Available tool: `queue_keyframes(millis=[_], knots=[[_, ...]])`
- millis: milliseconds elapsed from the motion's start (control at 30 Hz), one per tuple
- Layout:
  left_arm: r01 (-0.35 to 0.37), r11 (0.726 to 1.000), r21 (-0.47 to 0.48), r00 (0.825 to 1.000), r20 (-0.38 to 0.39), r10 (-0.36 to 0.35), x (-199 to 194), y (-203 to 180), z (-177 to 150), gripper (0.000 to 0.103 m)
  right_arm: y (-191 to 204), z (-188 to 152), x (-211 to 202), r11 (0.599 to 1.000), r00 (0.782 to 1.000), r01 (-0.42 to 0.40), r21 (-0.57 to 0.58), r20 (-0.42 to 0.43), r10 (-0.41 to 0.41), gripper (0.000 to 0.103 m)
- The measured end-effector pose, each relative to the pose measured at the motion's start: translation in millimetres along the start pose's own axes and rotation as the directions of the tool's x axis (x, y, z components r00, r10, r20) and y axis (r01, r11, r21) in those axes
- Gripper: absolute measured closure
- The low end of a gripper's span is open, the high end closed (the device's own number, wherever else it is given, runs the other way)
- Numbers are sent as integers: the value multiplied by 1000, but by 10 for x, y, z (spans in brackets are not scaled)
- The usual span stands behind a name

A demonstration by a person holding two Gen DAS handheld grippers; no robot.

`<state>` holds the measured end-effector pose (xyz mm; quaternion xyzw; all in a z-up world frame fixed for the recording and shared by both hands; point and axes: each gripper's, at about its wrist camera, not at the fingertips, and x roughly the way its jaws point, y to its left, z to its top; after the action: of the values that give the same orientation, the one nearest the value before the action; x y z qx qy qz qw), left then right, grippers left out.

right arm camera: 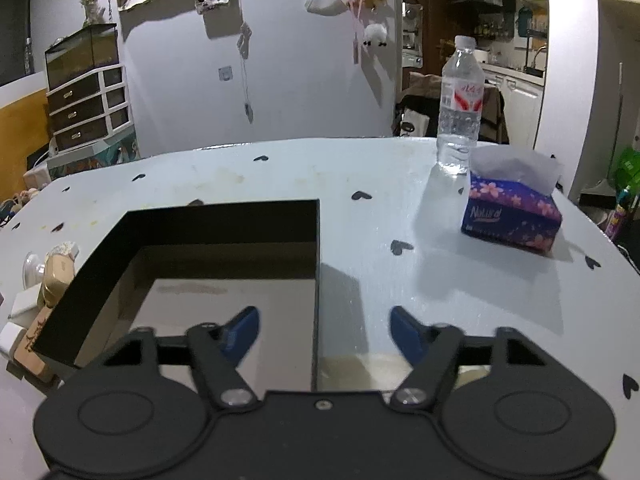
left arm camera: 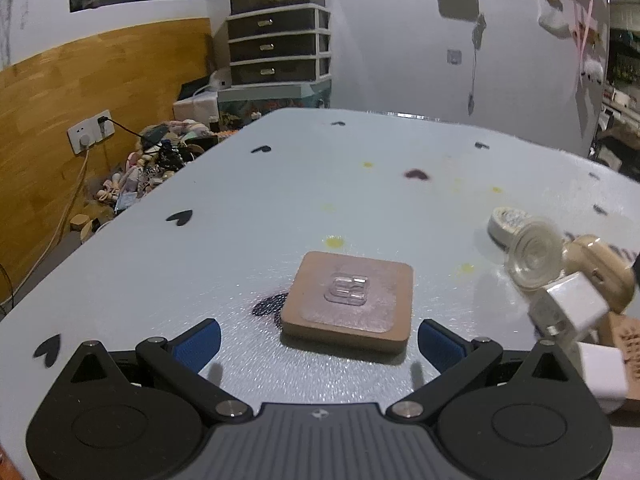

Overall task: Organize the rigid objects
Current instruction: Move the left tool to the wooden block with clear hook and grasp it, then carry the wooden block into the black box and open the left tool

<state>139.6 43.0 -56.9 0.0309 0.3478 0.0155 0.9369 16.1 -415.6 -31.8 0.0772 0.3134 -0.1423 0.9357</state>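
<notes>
A tan square adhesive hook pad (left arm camera: 349, 300) with a clear plastic hook lies flat on the pale blue table, just ahead of my open, empty left gripper (left arm camera: 319, 342). At the right lie a clear suction cup (left arm camera: 534, 254), a tape roll (left arm camera: 505, 224), a beige case (left arm camera: 602, 268), white chargers (left arm camera: 572, 306) and a wooden block (left arm camera: 624, 338). My right gripper (right arm camera: 324, 334) is open and empty, straddling the right wall of a black open box (right arm camera: 224, 220). The same pile shows left of the box (right arm camera: 54, 276).
A water bottle (right arm camera: 459, 108) and a purple tissue pack (right arm camera: 512, 212) stand at the table's far right. A drawer unit (left arm camera: 278, 46) and floor clutter (left arm camera: 156, 160) lie beyond the table's left edge.
</notes>
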Motion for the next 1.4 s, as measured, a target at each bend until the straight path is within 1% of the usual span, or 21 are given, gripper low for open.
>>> queue_keyframes(millis=[33, 100, 200, 233, 333, 467, 500, 533, 567, 633, 733, 767, 833, 867, 900, 967, 1033, 1200, 1400], knots=[[3, 1000, 3, 1000, -5, -3, 42, -4, 0, 0, -10, -11, 9, 1000, 1000, -7, 4, -3, 7, 44], [8, 1000, 7, 1000, -15, -8, 119, -4, -5, 0, -31, -25, 32, 1000, 1000, -18, 17, -8, 18, 45], [27, 1000, -7, 1000, -4, -27, 183, 8, 3, 0, -34, -38, 50, 1000, 1000, -10, 19, -10, 10, 47], [30, 1000, -6, 1000, -2, -30, 195, 3, 13, 0, -32, -39, 54, 1000, 1000, -7, 18, -9, 7, 50], [47, 999, -3, 999, 7, -47, 237, 2, 34, 0, -15, -40, 61, 1000, 1000, -10, 16, -12, 11, 53], [50, 999, -5, 999, -6, -50, 263, 9, 69, 0, 7, -54, 71, 998, 998, -55, 11, -29, 56, 58], [50, 999, -6, 999, -3, -50, 261, 5, 67, 0, 20, -58, 72, 998, 998, -55, 10, -35, 55, 60], [49, 999, -6, 999, 7, -49, 257, 2, 53, 0, 33, -63, 75, 999, 998, -51, 5, -39, 51, 67], [48, 999, -6, 999, 18, -48, 251, 0, 36, 0, 55, -67, 78, 999, 998, -45, -3, -40, 45, 70], [52, 999, -4, 998, 32, -52, 243, 3, 14, 0, 67, -74, 89, 999, 998, -42, -3, -46, 42, 81], [58, 998, 4, 998, 29, -58, 237, 6, 13, 1, 59, -72, 95, 1000, 999, -21, 1, -48, 21, 89], [53, 999, -2, 998, 30, -53, 236, 3, 18, 3, 50, -71, 95, 1000, 999, -20, 5, -51, 20, 90], [57, 998, -4, 998, 36, -57, 220, -12, 40, 14, 36, -76, 91, 1000, 999, -18, 9, -51, 18, 92], [62, 998, 0, 998, 33, -62, 210, -28, 52, 17, 35, -76, 88, 1000, 999, -16, 9, -51, 17, 93], [69, 998, 5, 997, 32, -70, 196, -43, 57, 25, 36, -76, 84, 1000, 999, -15, 8, -49, 15, 93], [68, 998, 12, 997, 20, -68, 184, -77, 72, 25, 47, -80, 78, 1000, 999, -6, 6, -46, 6, 95], [72, 997, 15, 997, 15, -72, 176, -98, 75, 25, 42, -81, 74, 1000, 999, 5, 7, -44, -5, 100], [76, 997, -1, 997, 9, -76, 130, -119, 69, 25, 39, -80, 73, 1000, 999, 9, 6, -43, -9, 100], [114, 993, -19, 993, 33, -114, -44, -167, 99, 25, 54, -85, 67, 1000, 999, 17, 6, -42, -17, 100]])
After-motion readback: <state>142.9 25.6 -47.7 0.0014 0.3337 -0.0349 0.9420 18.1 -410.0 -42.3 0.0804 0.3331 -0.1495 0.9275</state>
